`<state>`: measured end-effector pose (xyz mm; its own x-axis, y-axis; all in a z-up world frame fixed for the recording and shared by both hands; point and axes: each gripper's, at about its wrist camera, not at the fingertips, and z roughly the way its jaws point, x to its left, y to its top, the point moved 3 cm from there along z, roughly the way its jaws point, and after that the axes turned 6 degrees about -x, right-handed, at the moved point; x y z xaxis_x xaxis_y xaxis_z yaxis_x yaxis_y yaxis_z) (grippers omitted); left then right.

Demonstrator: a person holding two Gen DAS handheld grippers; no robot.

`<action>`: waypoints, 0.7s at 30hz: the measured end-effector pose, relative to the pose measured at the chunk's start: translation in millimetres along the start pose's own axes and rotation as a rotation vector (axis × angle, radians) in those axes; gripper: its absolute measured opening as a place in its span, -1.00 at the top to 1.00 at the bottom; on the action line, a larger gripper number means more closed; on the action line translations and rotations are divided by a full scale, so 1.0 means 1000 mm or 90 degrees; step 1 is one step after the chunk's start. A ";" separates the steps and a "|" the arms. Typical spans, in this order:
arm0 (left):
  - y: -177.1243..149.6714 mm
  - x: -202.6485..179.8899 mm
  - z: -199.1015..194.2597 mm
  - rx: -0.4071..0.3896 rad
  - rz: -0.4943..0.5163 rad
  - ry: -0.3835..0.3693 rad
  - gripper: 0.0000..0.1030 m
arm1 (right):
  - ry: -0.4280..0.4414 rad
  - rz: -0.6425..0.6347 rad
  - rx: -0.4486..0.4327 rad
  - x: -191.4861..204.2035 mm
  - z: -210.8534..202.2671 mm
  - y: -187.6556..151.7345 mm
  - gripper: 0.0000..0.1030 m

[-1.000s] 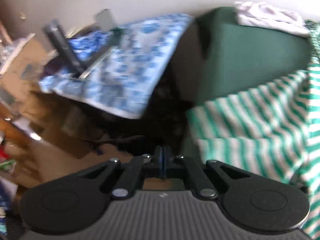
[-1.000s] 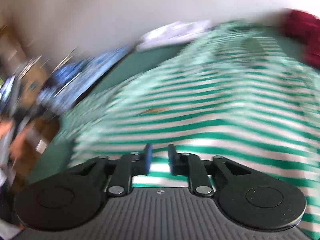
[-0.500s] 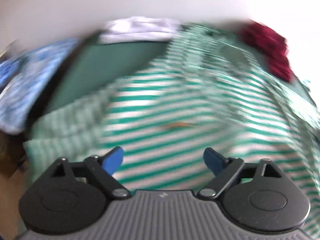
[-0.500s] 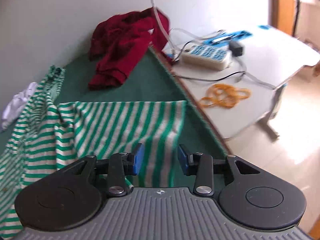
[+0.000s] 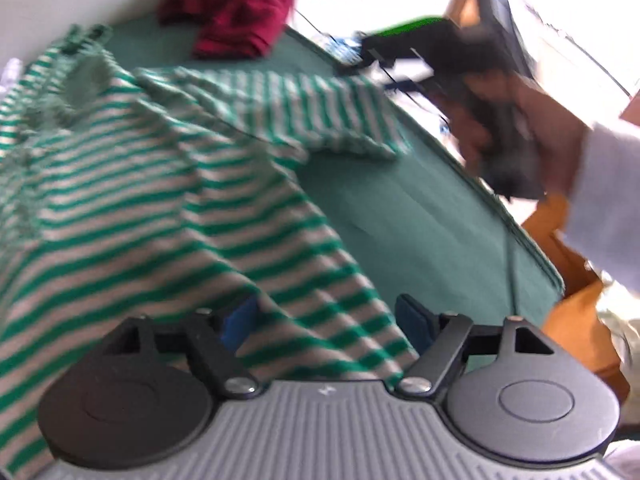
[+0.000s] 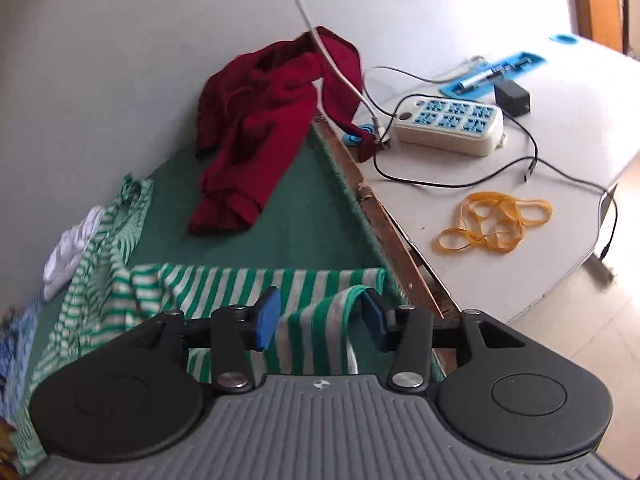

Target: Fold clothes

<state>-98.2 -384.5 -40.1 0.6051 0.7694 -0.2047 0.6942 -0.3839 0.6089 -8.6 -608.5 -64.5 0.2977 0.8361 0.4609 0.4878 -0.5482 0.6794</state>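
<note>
Striped shirt (image 6: 248,288) lies on the table (image 6: 304,216), sweater (image 6: 256,128) behind it

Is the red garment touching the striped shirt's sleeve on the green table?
Apart. The right wrist view shows bare green table between the red garment and the striped shirt.

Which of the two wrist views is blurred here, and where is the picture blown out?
Left wrist view: motion-smeared across the striped shirt and the hand holding the right gripper; window area at top right blown out. Right wrist view: sharp on rubber bands and power strip, glare only on the floor at lower right.
</note>
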 end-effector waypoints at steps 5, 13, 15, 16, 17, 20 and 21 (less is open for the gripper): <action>-0.006 -0.011 0.006 0.009 -0.018 0.004 -0.51 | -0.014 -0.035 -0.003 0.001 0.023 0.020 0.88; -0.012 -0.050 0.005 -0.003 0.013 -0.049 -0.49 | -0.087 -0.117 -0.097 -0.006 0.020 0.050 0.97; -0.013 -0.057 0.005 0.003 0.029 -0.060 -0.37 | -0.004 -0.056 -0.052 -0.017 0.006 0.047 0.70; -0.012 -0.055 -0.001 -0.003 0.021 -0.065 -0.29 | 0.025 -0.055 -0.022 -0.017 -0.002 0.041 0.69; -0.012 -0.052 -0.006 -0.009 0.013 -0.070 -0.29 | 0.039 -0.074 0.013 -0.014 -0.008 0.033 0.69; -0.011 -0.037 -0.022 -0.023 -0.003 -0.050 -0.42 | 0.081 -0.123 0.095 -0.005 -0.022 0.001 0.30; -0.013 -0.035 -0.022 -0.016 -0.005 -0.052 -0.43 | 0.080 -0.145 0.093 -0.001 -0.024 -0.007 0.25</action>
<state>-136.8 -395.8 -24.1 0.6301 0.7276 -0.2713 0.6900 -0.3644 0.6254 -31.5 -606.0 -55.9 0.0681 0.9227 0.3794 0.6455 -0.3307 0.6885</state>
